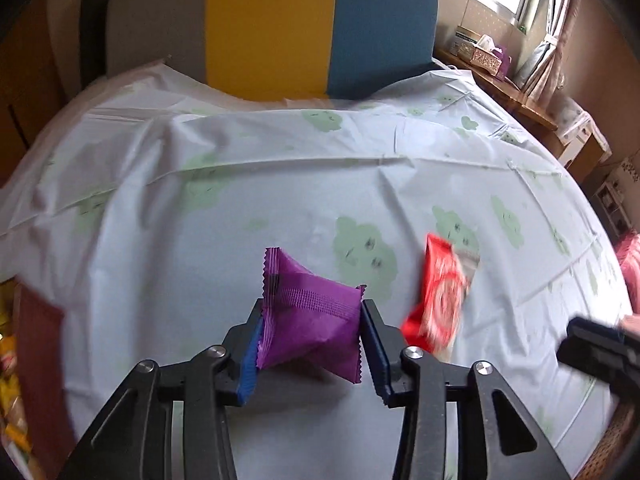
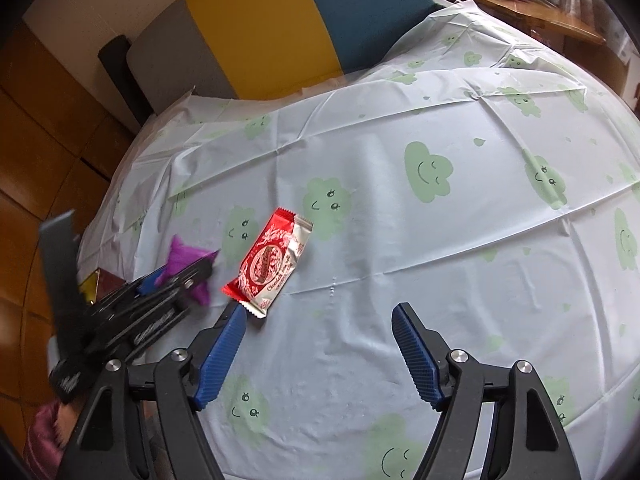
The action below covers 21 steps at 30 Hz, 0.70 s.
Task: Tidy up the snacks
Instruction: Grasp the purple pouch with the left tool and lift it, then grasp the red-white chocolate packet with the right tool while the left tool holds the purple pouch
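A purple snack packet [image 1: 308,320] is crumpled between the blue pads of my left gripper [image 1: 313,308], which is shut on it just above the cloud-print tablecloth [image 1: 240,200]. From the right wrist view the same packet [image 2: 182,256] sticks out of the left gripper [image 2: 188,268] at the table's left edge. A red and white chocolate bar wrapper [image 2: 268,260] lies flat on the cloth, to the right of the purple packet [image 1: 440,296]. My right gripper [image 2: 318,310] hovers open over bare cloth, its left fingertip [image 2: 234,316] close to the wrapper's near corner.
A dark red box [image 1: 40,340] with yellow packets inside sits at the table's left edge, beside the left gripper. Grey, yellow and blue cushions [image 1: 272,28] stand behind the table. A wooden shelf with a tissue box [image 1: 488,54] is at the far right. A pink sleeve [image 2: 44,428] shows lower left.
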Each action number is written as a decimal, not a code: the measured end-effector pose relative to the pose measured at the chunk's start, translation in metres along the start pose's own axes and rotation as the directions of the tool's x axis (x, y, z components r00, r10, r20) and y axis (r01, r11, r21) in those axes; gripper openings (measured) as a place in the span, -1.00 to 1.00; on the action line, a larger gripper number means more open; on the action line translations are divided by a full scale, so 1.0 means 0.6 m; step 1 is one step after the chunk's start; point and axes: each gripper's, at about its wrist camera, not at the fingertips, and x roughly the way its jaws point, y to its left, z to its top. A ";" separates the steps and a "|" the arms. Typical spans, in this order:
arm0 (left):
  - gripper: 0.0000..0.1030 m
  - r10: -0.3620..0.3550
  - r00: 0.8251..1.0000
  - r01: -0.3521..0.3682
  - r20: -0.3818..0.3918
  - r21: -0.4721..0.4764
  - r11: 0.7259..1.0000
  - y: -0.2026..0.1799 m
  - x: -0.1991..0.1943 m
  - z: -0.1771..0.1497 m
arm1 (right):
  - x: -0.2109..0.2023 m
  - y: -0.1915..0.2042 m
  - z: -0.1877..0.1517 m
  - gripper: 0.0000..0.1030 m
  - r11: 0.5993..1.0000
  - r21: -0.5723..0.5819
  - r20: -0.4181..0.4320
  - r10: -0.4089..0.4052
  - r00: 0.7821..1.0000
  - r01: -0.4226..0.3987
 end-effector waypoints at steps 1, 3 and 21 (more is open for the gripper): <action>-0.13 0.004 1.000 -0.004 0.005 -0.002 1.000 0.002 -0.008 -0.010 | 0.002 0.001 -0.001 0.47 1.000 -0.003 -0.003 -0.005 1.000 0.005; -0.13 0.008 1.000 -0.008 0.011 -0.017 1.000 0.009 -0.031 -0.037 | 0.007 0.002 -0.004 0.47 1.000 -0.014 -0.011 -0.015 1.000 0.015; -0.10 0.040 0.997 -0.036 0.068 -0.060 0.998 0.019 -0.099 -0.190 | 0.063 0.061 0.014 0.47 0.997 -0.069 -0.042 -0.041 0.998 0.038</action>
